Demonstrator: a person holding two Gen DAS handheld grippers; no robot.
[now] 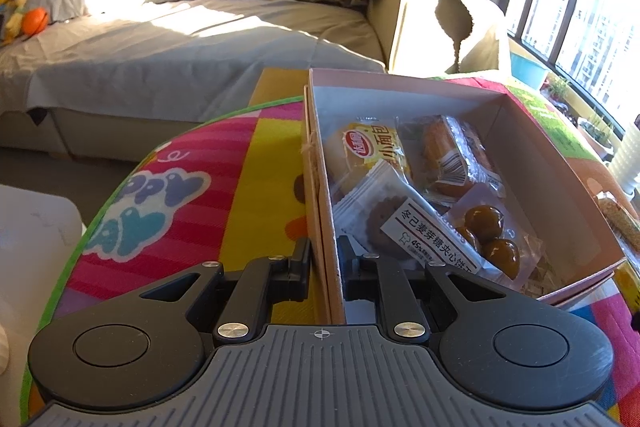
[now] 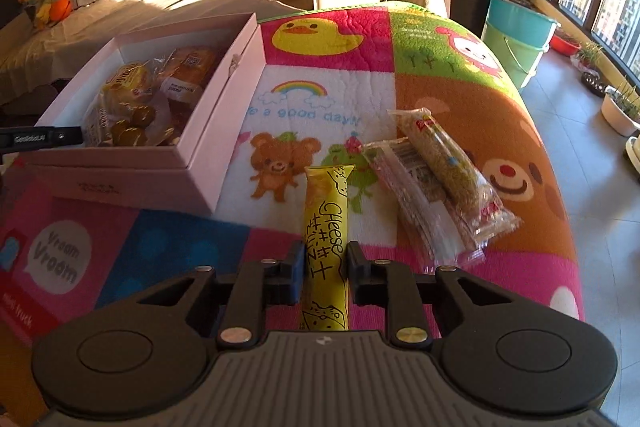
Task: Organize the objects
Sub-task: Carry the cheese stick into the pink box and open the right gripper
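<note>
The left hand-held gripper [image 1: 325,259] is clamped on the near side wall of the pink box [image 1: 320,163], one finger outside and one inside. The box sits on the colourful cartoon-print surface [image 2: 328,95], at about ten o'clock from the right hand-held gripper [image 2: 325,267], and holds wrapped snacks: a small bread packet [image 1: 368,151], a biscuit packet [image 1: 384,215] and a bag of brown balls [image 1: 490,235]. The right hand-held gripper is closed on the yellow cheese stick packet [image 2: 326,243], which points to twelve o'clock. At about one o'clock from it, two clear-wrapped sesame bars [image 2: 444,175] lie side by side, touching, on the surface
</note>
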